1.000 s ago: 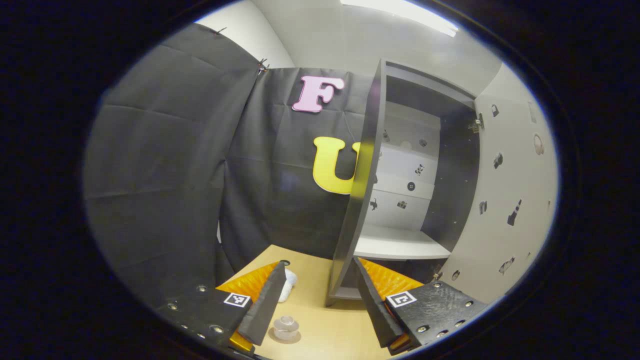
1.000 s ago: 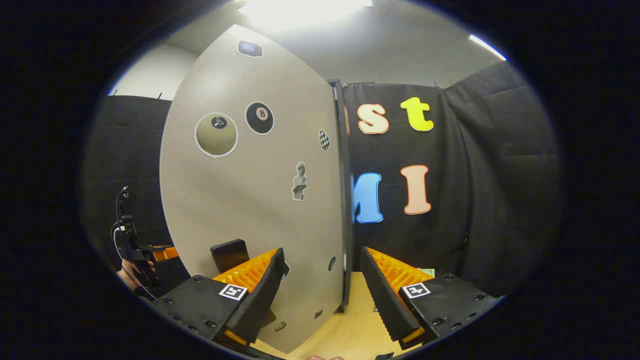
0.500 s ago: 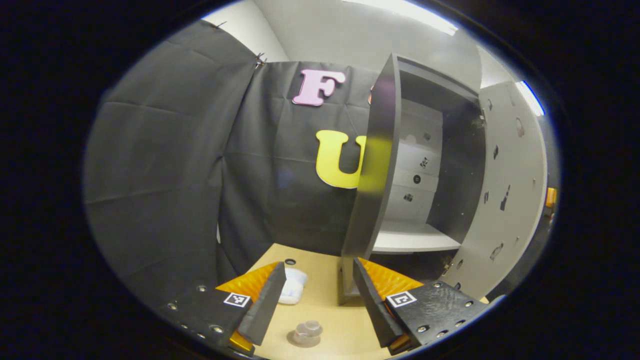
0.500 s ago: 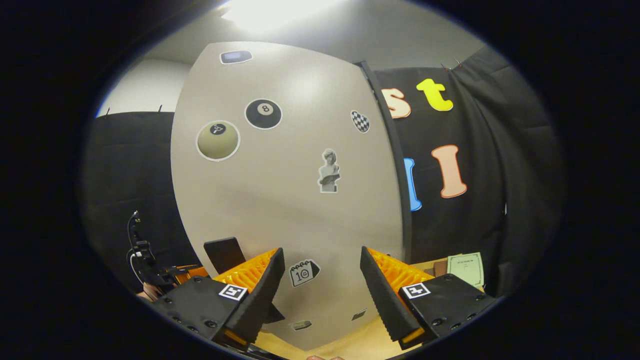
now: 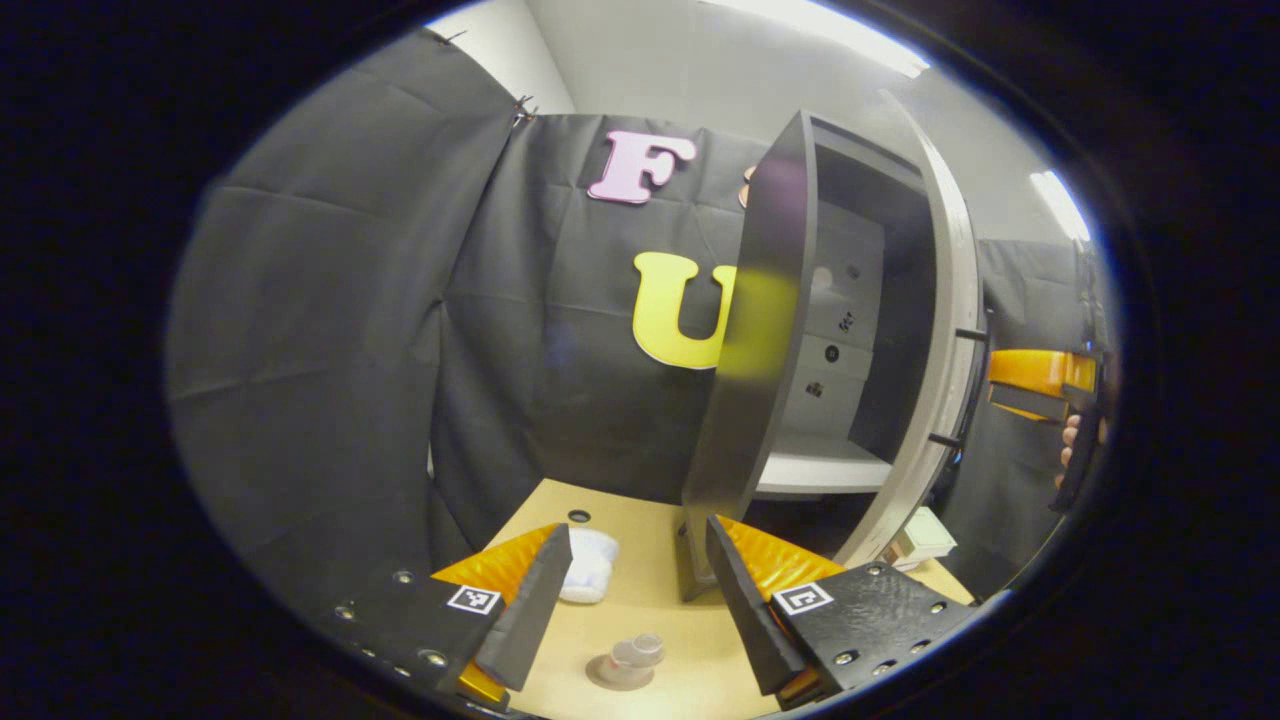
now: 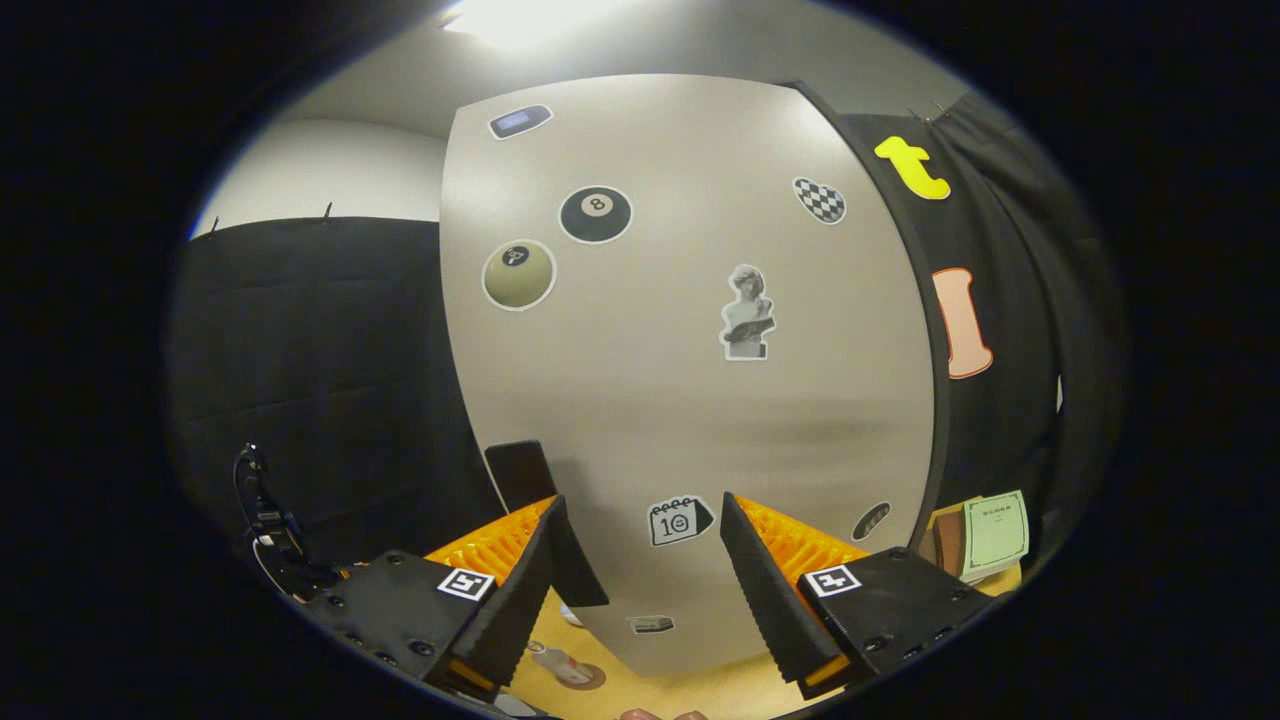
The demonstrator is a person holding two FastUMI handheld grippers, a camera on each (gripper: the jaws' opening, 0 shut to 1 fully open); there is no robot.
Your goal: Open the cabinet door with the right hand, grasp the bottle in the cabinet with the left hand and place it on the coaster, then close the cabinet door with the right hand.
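Straight ahead of the right gripper (image 6: 635, 560), jaws wide and empty, the cabinet door (image 6: 690, 400) stands face-on, not yet shut — right hand nearer. Left gripper (image 5: 630, 590) open, empty; bottle (image 5: 636, 655) on coaster (image 5: 615, 675), table (image 5: 650, 570).

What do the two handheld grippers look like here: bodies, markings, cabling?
Both the left gripper and the right gripper have wedge-shaped fingers on black bolted blocks, each bearing a small square black-and-white tag. Ribbed orange panels sit behind the fingers. In the right gripper view, a black cable loops at lower left.
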